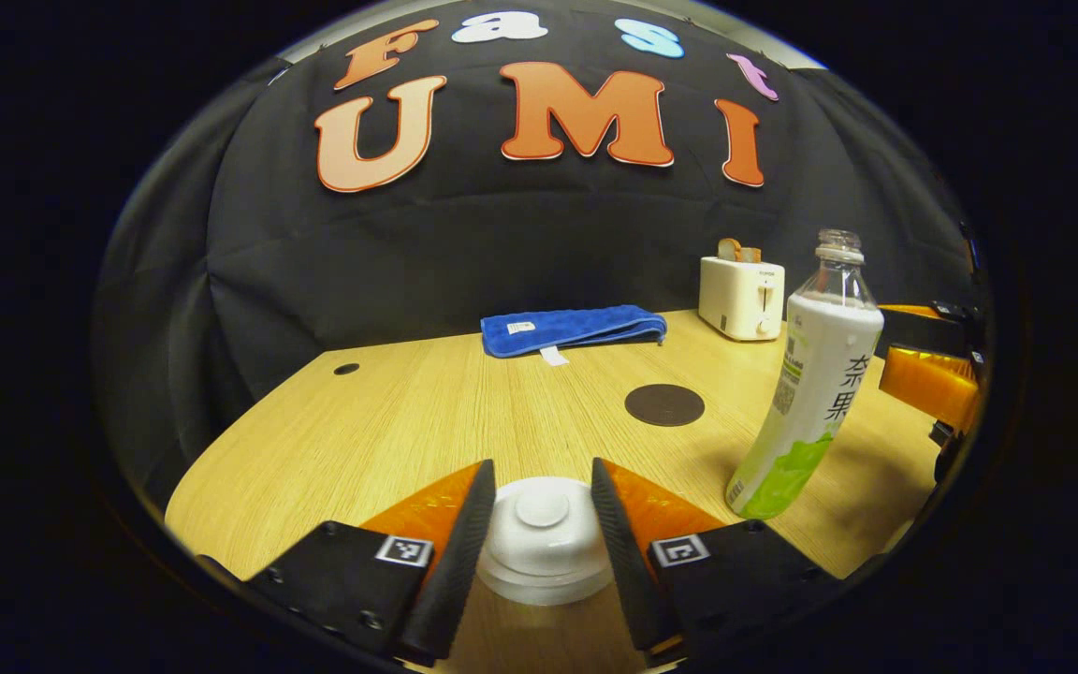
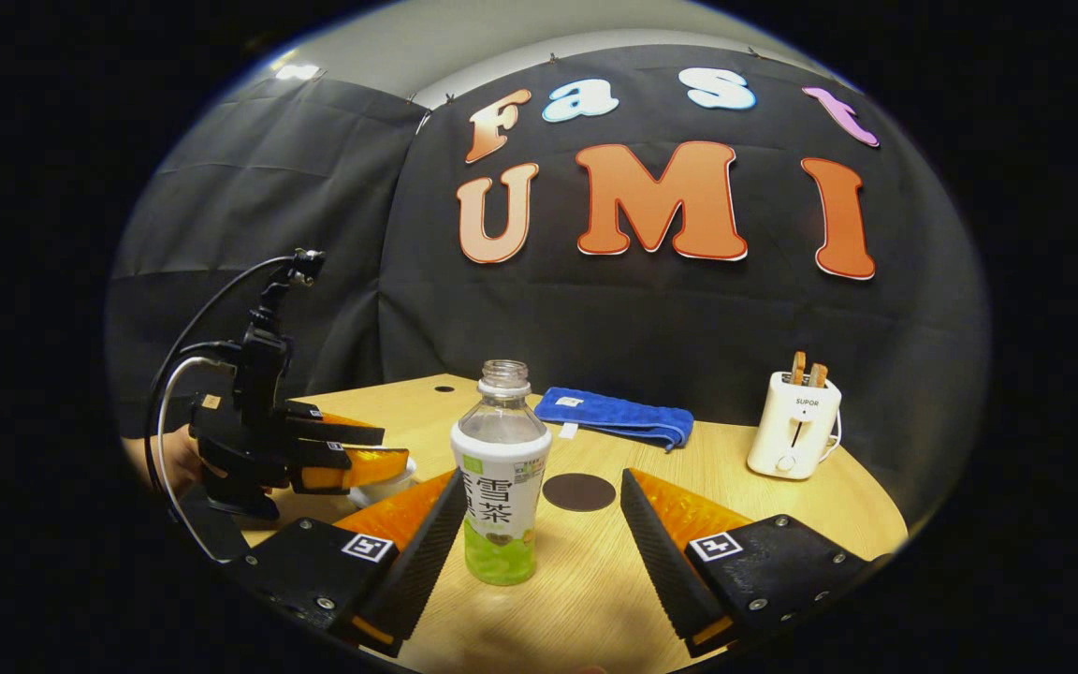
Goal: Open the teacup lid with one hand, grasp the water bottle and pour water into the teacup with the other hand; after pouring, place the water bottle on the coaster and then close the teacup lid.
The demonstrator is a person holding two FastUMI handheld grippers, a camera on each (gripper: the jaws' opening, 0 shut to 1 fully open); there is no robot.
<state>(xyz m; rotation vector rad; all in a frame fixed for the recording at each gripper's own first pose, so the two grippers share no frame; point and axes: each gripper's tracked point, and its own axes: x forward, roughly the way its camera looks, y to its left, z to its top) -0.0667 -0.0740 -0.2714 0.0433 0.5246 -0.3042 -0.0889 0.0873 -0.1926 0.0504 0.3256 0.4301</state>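
A white teacup lid [image 1: 542,534] with a round knob sits between my left gripper's [image 1: 542,473] fingers, which press on its domed sides. In the right gripper view the left gripper [image 2: 352,451] hangs low over the white teacup [image 2: 391,489]. The uncapped water bottle [image 2: 502,487], with a white and green label, stands upright on the table between the spread fingers of my right gripper [image 2: 544,482], nearer its left finger and untouched. That bottle [image 1: 810,393] also stands to the lid's right. The dark round coaster [image 1: 664,404] [image 2: 579,491] lies bare behind it.
A folded blue towel [image 1: 573,329] lies at the back of the wooden table [image 1: 427,421]. A white toaster [image 2: 793,426] with toast in it stands at the back right. A hand [image 2: 174,459] holds the left gripper near the table's left edge.
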